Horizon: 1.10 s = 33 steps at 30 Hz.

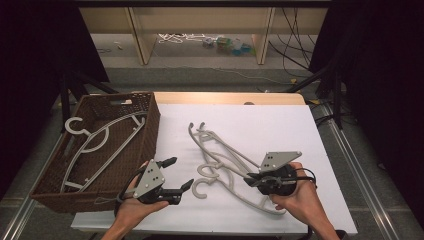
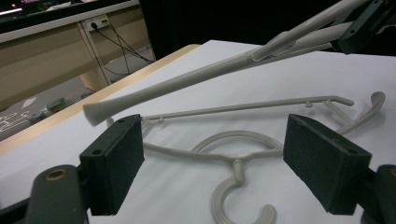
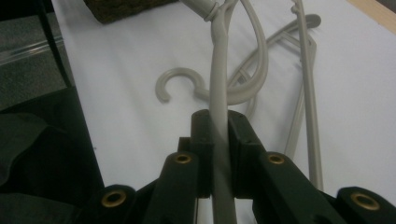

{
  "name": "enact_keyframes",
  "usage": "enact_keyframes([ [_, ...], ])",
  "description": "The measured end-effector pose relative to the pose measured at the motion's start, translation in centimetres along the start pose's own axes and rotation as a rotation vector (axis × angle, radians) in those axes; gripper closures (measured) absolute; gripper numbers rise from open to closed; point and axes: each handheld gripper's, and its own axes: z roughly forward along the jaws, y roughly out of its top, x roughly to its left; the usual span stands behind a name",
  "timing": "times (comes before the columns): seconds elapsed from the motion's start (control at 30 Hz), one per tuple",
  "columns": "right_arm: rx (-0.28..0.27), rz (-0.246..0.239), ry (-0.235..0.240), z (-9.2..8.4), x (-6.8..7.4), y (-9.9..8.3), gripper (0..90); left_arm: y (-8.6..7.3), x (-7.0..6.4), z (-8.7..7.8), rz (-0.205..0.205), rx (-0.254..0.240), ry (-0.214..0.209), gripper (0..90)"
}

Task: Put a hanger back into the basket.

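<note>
A white table (image 1: 280, 115) carries a brown wicker basket (image 1: 145, 135) and grey hangers (image 1: 220, 160).

free: bare bench (image 1: 280, 120) far right and front edge | blocked: hanger pile (image 1: 225, 160) mid-bench; wicker basket (image 1: 145, 145) walled the left | left tongs (image 1: 175, 176) gaped before the pile

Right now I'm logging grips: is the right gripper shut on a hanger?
Yes: the right gripper is shut, pads clamped on the hanger.
</note>
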Motion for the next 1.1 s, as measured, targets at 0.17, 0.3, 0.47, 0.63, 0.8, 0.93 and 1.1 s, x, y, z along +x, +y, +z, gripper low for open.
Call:
enact_keyframes([
  [0.17, -0.007, -0.024, 0.026, -0.1, 0.4, 0.2, 83.0, 0.4, -0.2, 1.3, 0.041, 0.008, -0.009, 21.1],
  [0.3, 0.003, -0.042, 0.038, 0.0, 0.8, 0.4, 82.9, 0.9, -0.3, 2.2, 0.109, 0.019, -0.019, 20.5],
  [0.47, -0.005, -0.065, 0.049, 0.2, 1.3, 0.5, 83.0, 1.3, -0.4, 3.0, 0.156, 0.015, -0.039, 20.7],
  [0.63, 0.001, -0.076, 0.078, 0.1, 1.6, 0.6, 82.9, 1.5, -0.4, 3.2, 0.202, 0.025, -0.075, 22.8],
  [0.8, -0.001, -0.081, 0.092, 0.1, 1.7, 0.7, 82.9, 1.7, -0.5, 3.5, 0.237, 0.039, -0.113, 27.2],
  [0.93, -0.003, -0.089, 0.106, 0.1, 1.8, 0.7, 82.9, 1.6, -0.4, 3.6, 0.264, 0.050, -0.141, 32.2],
  [1.1, -0.008, -0.099, 0.145, 0.1, 2.0, 0.7, 82.9, 1.5, -0.3, 3.7, 0.279, 0.055, -0.174, 37.0],
])
